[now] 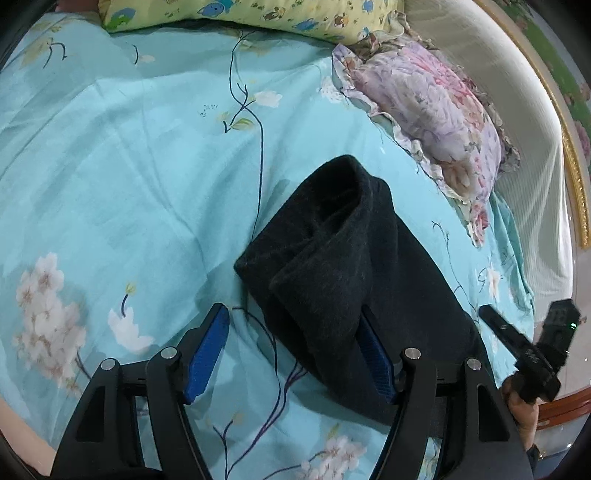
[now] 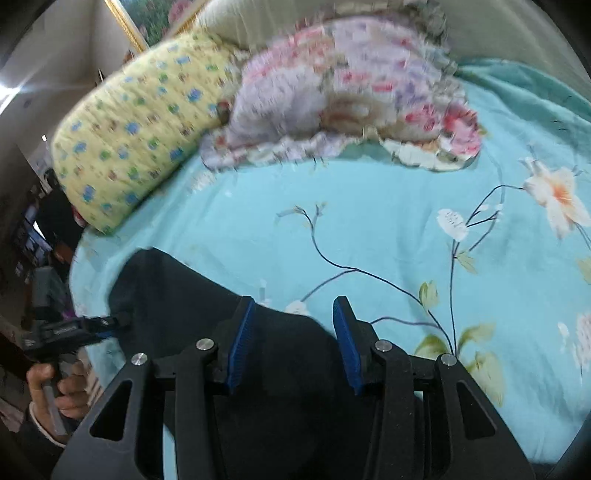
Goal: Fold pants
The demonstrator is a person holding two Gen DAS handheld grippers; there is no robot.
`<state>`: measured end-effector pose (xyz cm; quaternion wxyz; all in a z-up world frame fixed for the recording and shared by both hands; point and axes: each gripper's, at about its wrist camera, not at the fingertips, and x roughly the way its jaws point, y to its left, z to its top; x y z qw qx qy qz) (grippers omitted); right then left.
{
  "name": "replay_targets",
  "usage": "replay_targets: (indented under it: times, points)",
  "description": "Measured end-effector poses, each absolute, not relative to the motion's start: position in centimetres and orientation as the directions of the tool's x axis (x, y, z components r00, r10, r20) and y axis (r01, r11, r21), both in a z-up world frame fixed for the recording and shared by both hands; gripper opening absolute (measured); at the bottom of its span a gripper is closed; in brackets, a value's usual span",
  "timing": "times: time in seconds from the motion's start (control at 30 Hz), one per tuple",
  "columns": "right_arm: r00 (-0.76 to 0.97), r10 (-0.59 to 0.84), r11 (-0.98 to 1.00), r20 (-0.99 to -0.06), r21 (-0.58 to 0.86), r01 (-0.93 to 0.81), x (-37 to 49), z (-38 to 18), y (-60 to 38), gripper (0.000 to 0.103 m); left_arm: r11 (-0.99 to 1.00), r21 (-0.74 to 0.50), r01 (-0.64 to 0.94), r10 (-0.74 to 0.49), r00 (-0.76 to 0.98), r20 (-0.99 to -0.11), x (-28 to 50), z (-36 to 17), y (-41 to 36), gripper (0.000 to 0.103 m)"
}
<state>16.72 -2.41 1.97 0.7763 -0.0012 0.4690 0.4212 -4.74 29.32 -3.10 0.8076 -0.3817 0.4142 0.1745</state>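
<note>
Turquoise bedspread (image 1: pixel 140 155) with a printed branch-and-blossom pattern, covering the bed and carrying everything else shown; it is lightly creased. A pale padded headboard (image 1: pixel 517 122) with a gilt border runs along the far edge of the bed.

Yellow pillow (image 1: pixel 236 14) with small blue and green animal prints, lying along the far edge of the bedspread by the headboard. Floral pillow (image 1: pixel 432 110) in pink and lilac with a ruffled border, just beside the yellow pillow at the same edge; in the right wrist view the two touch end to end and both are blurred.

Pants (image 1: pixel 354 277), dark charcoal and already doubled over into a thick, narrow bundle with a rounded fold at its far end. The bundle lies on the bedspread toward the near edge, short of the floral pillow and apart from it.

Left gripper (image 1: pixel 295 354): jaws spread wide. The left blue pad sits over bare bedspread, while the right blue pad (image 1: pixel 373 354) is pressed against the near side of the pants, partly hidden by the cloth.

Right gripper (image 2: pixel 293 339): jaws parted, hovering over the dark fabric, which fills the gap between the blue pads; whether the pads touch the cloth cannot be told. In the left wrist view this gripper appears at the right edge of the bundle.
</note>
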Motion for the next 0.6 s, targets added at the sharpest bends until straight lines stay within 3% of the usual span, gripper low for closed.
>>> replay_targets:
  times: [0.17,0.27,0.3,0.33,0.4,0.6]
  points:
    - [0.123,0.58,0.644,-0.806,0.361,-0.675,18.0,-1.0,-0.5,0.045,0.679,-0.438,-0.589,-0.003,0.595,-0.804,-3.6,-3.2,29.2,0.066]
    - [0.1,0.569,0.615,-0.816,0.341,-0.711,17.5,-1.5,0.2,0.044,0.709,-0.412,-0.573,0.02,0.6,-0.8,-3.0,-3.1,28.9,0.051]
    - [0.085,0.569,0.603,-0.818,0.344,-0.72,17.4,-1.5,0.3,0.034,0.716,-0.408,-0.567,0.023,0.603,-0.798,-2.8,-3.1,28.8,0.045]
    - [0.067,0.574,0.591,-0.816,0.356,-0.724,17.2,-1.5,0.5,0.026,0.722,-0.408,-0.559,0.023,0.609,-0.793,-2.7,-3.0,28.7,0.032]
    - [0.051,0.574,0.576,-0.817,0.359,-0.735,16.8,-1.4,0.8,0.016,0.736,-0.432,-0.521,0.005,0.642,-0.767,-2.9,-2.2,28.3,0.022]
    - [0.16,0.607,0.591,-0.778,0.307,-0.746,16.3,1.7,0.1,0.01,0.778,-0.457,-0.432,-0.006,0.722,-0.692,-4.7,0.9,27.9,0.02]
